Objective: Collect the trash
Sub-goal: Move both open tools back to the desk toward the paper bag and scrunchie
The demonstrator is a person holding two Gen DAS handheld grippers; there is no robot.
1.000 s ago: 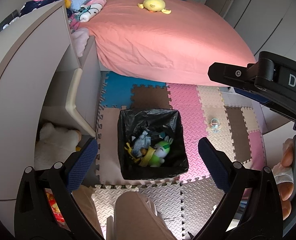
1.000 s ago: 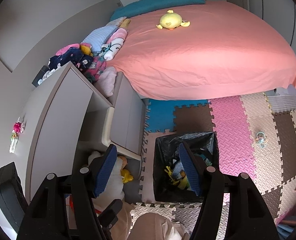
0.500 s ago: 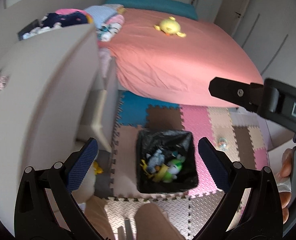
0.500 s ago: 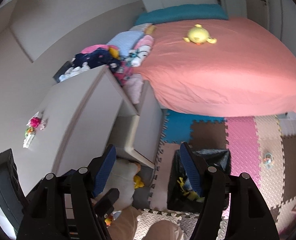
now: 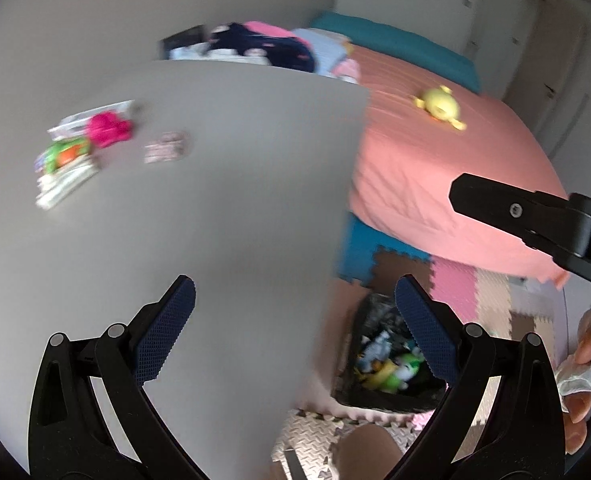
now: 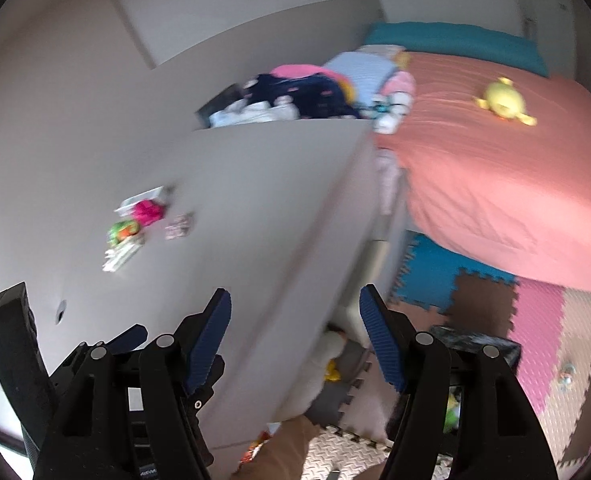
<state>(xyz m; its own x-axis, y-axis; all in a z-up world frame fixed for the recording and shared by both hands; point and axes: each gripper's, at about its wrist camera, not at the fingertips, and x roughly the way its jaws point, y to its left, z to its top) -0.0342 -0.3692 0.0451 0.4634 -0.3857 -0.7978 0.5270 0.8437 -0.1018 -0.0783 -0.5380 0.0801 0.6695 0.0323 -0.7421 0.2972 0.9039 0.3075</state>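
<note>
Several pieces of trash already sit in the black-lined bin, lower right of the left wrist view, on the foam floor mat beside the bed; what they are is hard to tell, colourful wrappers or toy-like bits. So part of the job looks done. What's left, as far as you can see: a small cluster of litter on the grey bench, upper left of the left view: a pink crumpled thing, a green and orange wrapper, whitish packets, plus a small pale scrap just beside them. Same cluster shows at left centre in the right wrist view. All blurred, so no finer detail. Your left tool is open with nothing between its pads, sitting over the bench edge and the bin, well apart from the litter. Your right tool is also open and empty, pads apart over the bench's side. Neither is carrying anything. A small item on the pink mat at far right of the right view may be trash too; too small to say. Judgement: mid-task, the bench cluster is the likely next pickup. The yellow plush on the bed probably isn't trash.
</note>
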